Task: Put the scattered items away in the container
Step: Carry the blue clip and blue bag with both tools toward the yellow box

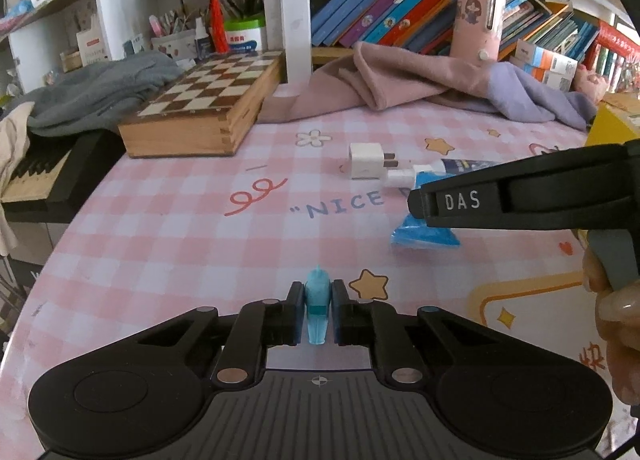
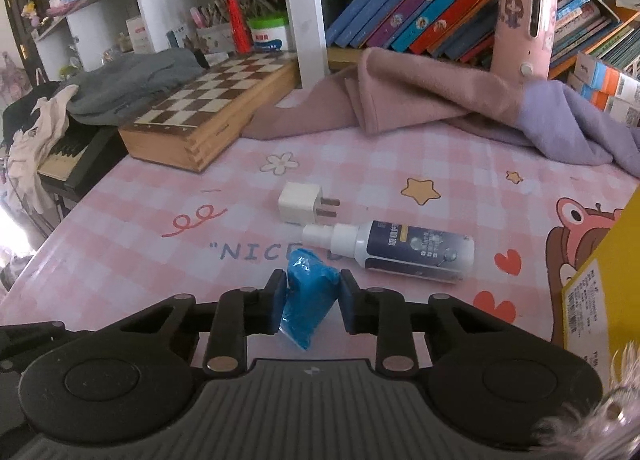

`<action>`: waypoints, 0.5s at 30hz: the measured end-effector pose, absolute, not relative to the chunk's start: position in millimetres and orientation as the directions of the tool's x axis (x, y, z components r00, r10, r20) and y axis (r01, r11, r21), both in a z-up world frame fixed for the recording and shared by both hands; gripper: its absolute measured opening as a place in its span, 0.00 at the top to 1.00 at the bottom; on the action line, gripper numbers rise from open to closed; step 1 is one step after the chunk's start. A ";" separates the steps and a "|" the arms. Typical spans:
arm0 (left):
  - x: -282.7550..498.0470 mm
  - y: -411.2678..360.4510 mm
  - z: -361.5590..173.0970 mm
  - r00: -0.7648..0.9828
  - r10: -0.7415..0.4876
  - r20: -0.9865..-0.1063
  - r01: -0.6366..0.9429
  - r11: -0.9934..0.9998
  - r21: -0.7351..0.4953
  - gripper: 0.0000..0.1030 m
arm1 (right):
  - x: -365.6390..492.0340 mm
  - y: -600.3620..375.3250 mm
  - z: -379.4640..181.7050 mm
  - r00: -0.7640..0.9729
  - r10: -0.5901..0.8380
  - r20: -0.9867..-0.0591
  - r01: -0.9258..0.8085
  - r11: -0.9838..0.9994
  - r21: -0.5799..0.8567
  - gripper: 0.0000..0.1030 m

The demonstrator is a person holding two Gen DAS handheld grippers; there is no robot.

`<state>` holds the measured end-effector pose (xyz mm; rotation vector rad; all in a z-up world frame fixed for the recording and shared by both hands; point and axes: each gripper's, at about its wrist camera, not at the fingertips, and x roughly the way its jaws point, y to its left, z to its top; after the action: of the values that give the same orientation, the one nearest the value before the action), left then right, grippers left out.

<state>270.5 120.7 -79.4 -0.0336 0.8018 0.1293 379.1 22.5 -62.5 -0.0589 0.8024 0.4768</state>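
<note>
- Pink-and-white checked tablecloth (image 2: 132, 260) printed with stars, hearts and the word "NICE" covers the table; at twelve o'clock behind it stand white shelves with a slanting row of colourful books (image 2: 420, 7).
- At ten o'clock on the table lies a closed wooden chessboard box (image 1: 204, 107), with a grey folded cloth (image 1: 100, 91) heaped just beside it at its nine o'clock.
- A pink and lilac cloth (image 2: 420, 99) sprawls along the back edge, at about one o'clock.
- The left claw (image 1: 318, 306) has its blue pads pressed from both sides on a small light-blue plastic figure (image 1: 317, 292), which stands upright between them, low over the table.
- The right claw (image 2: 310, 300) is clamped on a crinkled blue plastic packet (image 2: 308, 300); both pads touch its sides and the packet's lower end sits on the table.
- At twelve o'clock from the right claw, a white square plug adapter (image 2: 300, 203) lies on its side, its two prongs pointing toward three o'clock.
- Just past the adapter, at one o'clock from the right claw, a white spray bottle with a dark blue label (image 2: 400, 252) lies flat, nozzle near the adapter.
- A yellow cardboard box (image 2: 608, 280), seemingly the container, stands at three o'clock at the table's edge.
- In the left wrist view the right claw's black arm, lettered "DAS", crosses in from three o'clock over the packet.
</note>
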 end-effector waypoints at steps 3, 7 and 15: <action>263.3 123.7 -71.2 0.696 0.098 -0.712 -0.135 0.991 0.004 0.88 | 372.1 17.2 -55.5 0.598 0.391 -0.700 -0.437 0.891 0.125 0.75; 255.5 124.0 -63.8 0.707 0.091 -0.701 -0.129 0.992 -0.001 0.88 | 363.0 11.6 -49.8 0.592 0.379 -0.711 -0.428 0.896 0.120 0.75; 235.6 119.7 -45.0 0.735 0.082 -0.673 -0.114 0.993 -0.004 0.88 | 332.9 0.7 -32.6 0.622 0.389 -0.680 -0.466 0.881 0.077 0.75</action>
<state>235.6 119.7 -45.0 -0.0459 0.7378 0.1076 332.9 0.7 -32.6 -0.1104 0.7539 0.4925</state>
